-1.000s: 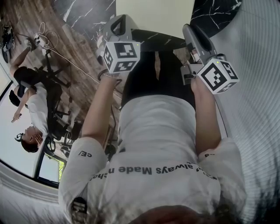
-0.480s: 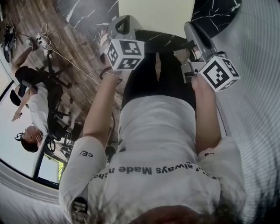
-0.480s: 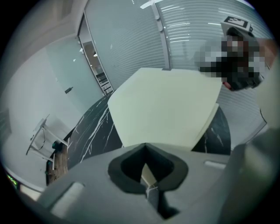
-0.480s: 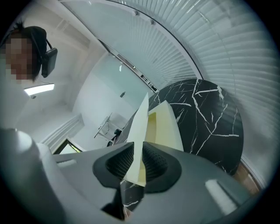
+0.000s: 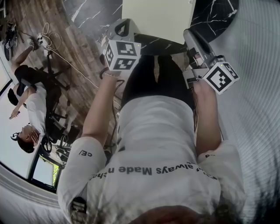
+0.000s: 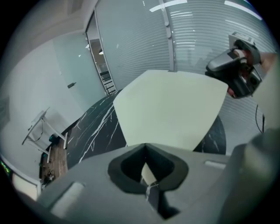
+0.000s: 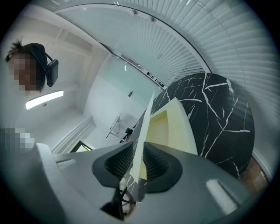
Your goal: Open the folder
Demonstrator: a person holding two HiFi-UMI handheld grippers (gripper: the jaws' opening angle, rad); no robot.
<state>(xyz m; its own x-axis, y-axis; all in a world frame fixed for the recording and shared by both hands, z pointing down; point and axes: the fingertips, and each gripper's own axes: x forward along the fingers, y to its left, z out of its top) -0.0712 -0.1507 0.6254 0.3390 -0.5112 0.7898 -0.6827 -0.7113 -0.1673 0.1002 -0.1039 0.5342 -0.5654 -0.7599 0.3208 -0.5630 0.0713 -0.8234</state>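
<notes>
A cream folder (image 5: 157, 17) lies on the black marble table (image 5: 214, 13) at the top of the head view. My left gripper (image 5: 124, 29) is at the folder's near left corner. In the left gripper view the left gripper (image 6: 148, 175) is shut on that corner of the folder (image 6: 170, 109). My right gripper (image 5: 193, 37) is at the folder's right side. In the right gripper view the raised cover (image 7: 142, 131) runs edge-on between the pads of the right gripper (image 7: 136, 164), above the lower leaf (image 7: 173, 127). Those jaws are opening slightly but still pinch the cover.
The table is round, with its edge (image 7: 245, 131) close by. A ribbed glass wall (image 5: 258, 109) runs along the right. On the wooden floor to the left there are cables (image 5: 43, 39), people (image 5: 30, 100) and stands. The other gripper (image 6: 221, 72) shows at the upper right of the left gripper view.
My right gripper has risen a little with the folder's cover. The left gripper has hardly moved.
</notes>
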